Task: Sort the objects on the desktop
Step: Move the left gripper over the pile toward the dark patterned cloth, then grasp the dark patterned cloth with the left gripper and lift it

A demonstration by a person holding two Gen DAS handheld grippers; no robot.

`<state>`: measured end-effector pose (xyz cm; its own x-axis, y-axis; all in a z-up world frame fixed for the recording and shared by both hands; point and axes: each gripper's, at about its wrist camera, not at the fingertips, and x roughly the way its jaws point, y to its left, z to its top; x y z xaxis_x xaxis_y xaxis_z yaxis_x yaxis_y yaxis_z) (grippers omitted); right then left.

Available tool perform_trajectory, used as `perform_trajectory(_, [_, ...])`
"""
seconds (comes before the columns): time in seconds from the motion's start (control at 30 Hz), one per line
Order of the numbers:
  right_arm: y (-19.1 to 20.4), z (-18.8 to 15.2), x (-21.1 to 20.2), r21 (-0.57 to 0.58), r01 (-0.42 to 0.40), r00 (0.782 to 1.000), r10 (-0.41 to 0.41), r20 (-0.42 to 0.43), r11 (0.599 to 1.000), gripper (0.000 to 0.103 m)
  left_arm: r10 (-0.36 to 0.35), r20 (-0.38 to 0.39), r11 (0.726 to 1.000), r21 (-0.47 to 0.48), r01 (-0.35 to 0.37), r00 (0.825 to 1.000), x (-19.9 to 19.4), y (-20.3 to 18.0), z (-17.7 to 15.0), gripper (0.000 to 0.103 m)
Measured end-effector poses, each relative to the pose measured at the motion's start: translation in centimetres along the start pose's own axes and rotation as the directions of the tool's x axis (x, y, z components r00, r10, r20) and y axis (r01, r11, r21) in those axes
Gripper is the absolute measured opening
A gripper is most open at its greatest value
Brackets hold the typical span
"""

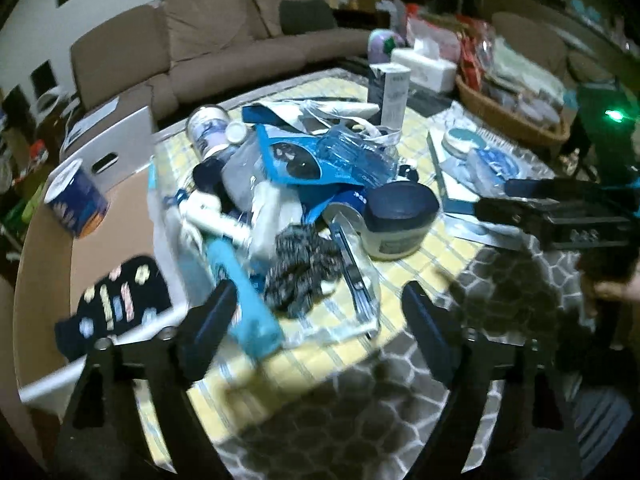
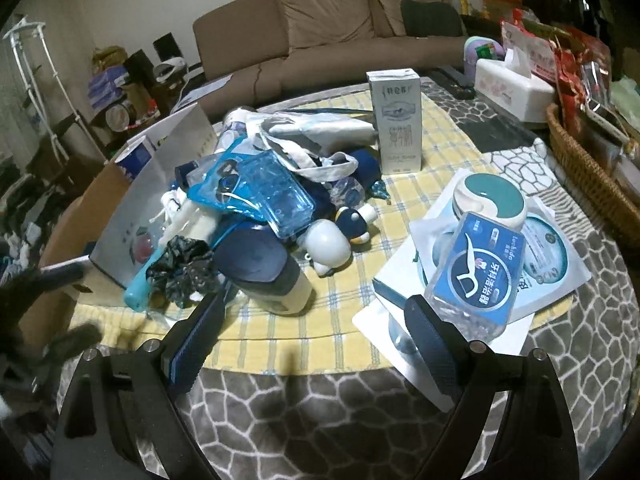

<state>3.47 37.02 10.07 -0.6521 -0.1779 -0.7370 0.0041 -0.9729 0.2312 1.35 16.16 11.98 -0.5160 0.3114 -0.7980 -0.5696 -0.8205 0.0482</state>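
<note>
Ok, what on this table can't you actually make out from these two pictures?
- Blue tube, left wrist view: motion blur hides its label.
- Can, left wrist view: print smeared; in the right wrist view a white box hides most of it.
- Bottom of the pile, both views: buried under the blue pouch.
- Wicker basket, right wrist view: cut off by the edge.

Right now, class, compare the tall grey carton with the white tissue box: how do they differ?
The tall grey carton stands upright on the yellow checked cloth; the white tissue box lies low and long farther back, off the cloth. The carton is closed; a tissue sticks out of the tissue box. Both are rectangular boxes.
</note>
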Motion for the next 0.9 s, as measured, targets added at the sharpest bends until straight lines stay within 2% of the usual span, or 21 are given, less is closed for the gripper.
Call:
perform_trajectory(0.03, [-0.2,-0.1,0.1,0.011,0.009,1.000,-0.009,-0.007,1.000,0.092,0.005,-0.015,1.000,0.017,-0.004,1.000,0.7,0.0,0.5,0.069])
perform_trajectory(0.1, [-0.4,-0.2,0.2,0.024,-0.002,1.000,0.002,-0.013,1.000,0.091,0.017,-0.041,0.998,0.057,-0.014,0.999,2.0,-0.2,1.5,0.050])
perform_trajectory(0.27, [-0.4,0.2,-0.5,0.006,-0.007,1.000,0.006,0.019,1.000,0.090,0.030,-0.105,0.991,0.134,-0.016,0.994,4.6,-0.6,3.0,0.033])
perform_trajectory(0.53, [-0.5,0.4,-0.3,-0.002,-0.014,1.000,0.014,-0.002,1.000,0.087,0.069,-0.235,0.976,0.216,-0.017,0.969,8.3,-1.4,3.0,0.032])
perform_trajectory(0.57, [-0.4,0.4,-0.2,-0.005,-0.014,1.000,0.014,-0.003,1.000,0.087,0.056,-0.254,0.978,0.210,-0.002,0.966,8.8,-1.4,2.8,0.029])
perform_trajectory(0.6, [-0.3,0.4,-0.2,-0.007,-0.015,1.000,0.015,-0.005,1.000,0.086,0.047,-0.267,0.979,0.202,0.009,0.963,9.1,-1.3,2.6,0.018])
perform_trajectory(0.63, [-0.3,0.4,-0.2,-0.009,-0.018,1.000,0.018,-0.005,1.000,0.086,0.043,-0.276,0.981,0.195,0.012,0.960,9.3,-1.3,2.5,0.013])
perform_trajectory(0.73, [-0.4,0.5,-0.2,-0.006,-0.022,1.000,0.022,-0.001,1.000,0.086,0.011,-0.257,0.988,0.154,0.029,0.966,8.8,-0.8,2.6,0.011])
perform_trajectory(0.9, [-0.9,0.4,-0.2,0.017,-0.024,1.000,0.024,0.001,1.000,0.085,-0.114,-0.176,0.992,0.025,0.120,0.978,5.3,1.0,3.6,0.009])
